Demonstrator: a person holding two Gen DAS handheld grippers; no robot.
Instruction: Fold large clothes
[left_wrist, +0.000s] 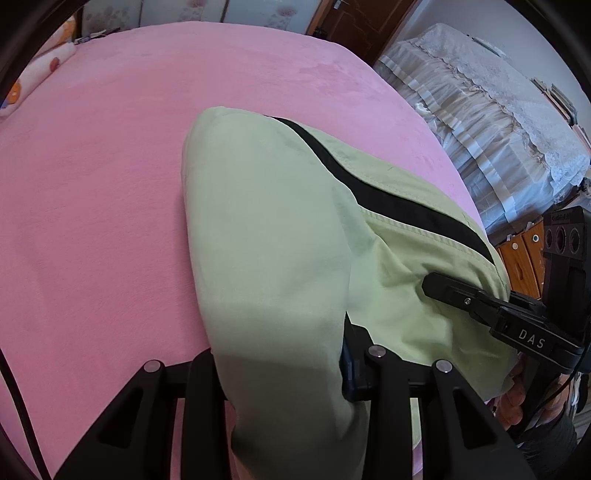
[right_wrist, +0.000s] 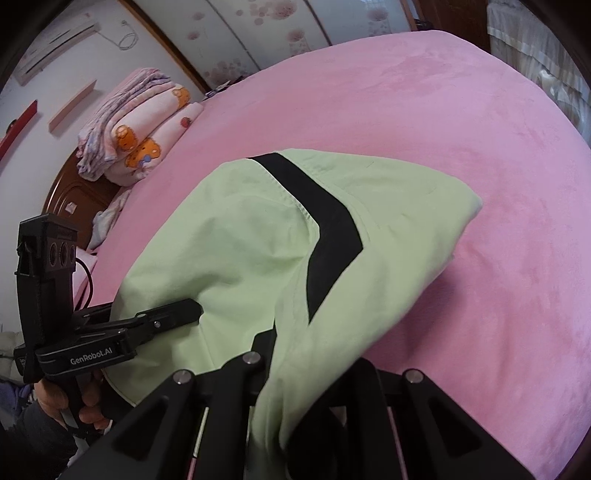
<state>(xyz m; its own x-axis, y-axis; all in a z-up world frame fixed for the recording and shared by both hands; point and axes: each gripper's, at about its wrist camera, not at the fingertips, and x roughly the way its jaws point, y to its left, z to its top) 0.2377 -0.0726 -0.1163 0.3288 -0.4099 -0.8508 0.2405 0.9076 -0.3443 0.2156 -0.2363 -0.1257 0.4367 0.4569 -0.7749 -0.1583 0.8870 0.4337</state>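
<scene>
Pink plush covers the bed (left_wrist: 110, 184), and on it lies the garment (left_wrist: 266, 229), a pale green piece with a black stripe (left_wrist: 399, 206) running across it. Its far end rests on the bed cover, while the near end is lifted off and pulled up toward both cameras.

In the left wrist view the left hand-held gripper (left_wrist: 284, 373) is closed narrowly on a thick fold of the green cloth, which passes between its fingers and hides their tips. The right hand-held gripper (left_wrist: 436, 286) shows at the right of that view, its fingers pinched on the garment's edge. In the right wrist view the cloth likewise runs down between that gripper's own fingers, nearly shut on it. The left gripper appears there at the left, with a hand (right_wrist: 74, 402) around its handle.

Farther out, a stack of folded quilts (right_wrist: 140, 125) printed with orange bears sits at the head of the bed. Beside the bed stands furniture draped in lace-edged cloth (left_wrist: 491, 122). An air conditioner (right_wrist: 55, 48) hangs on the wall.
</scene>
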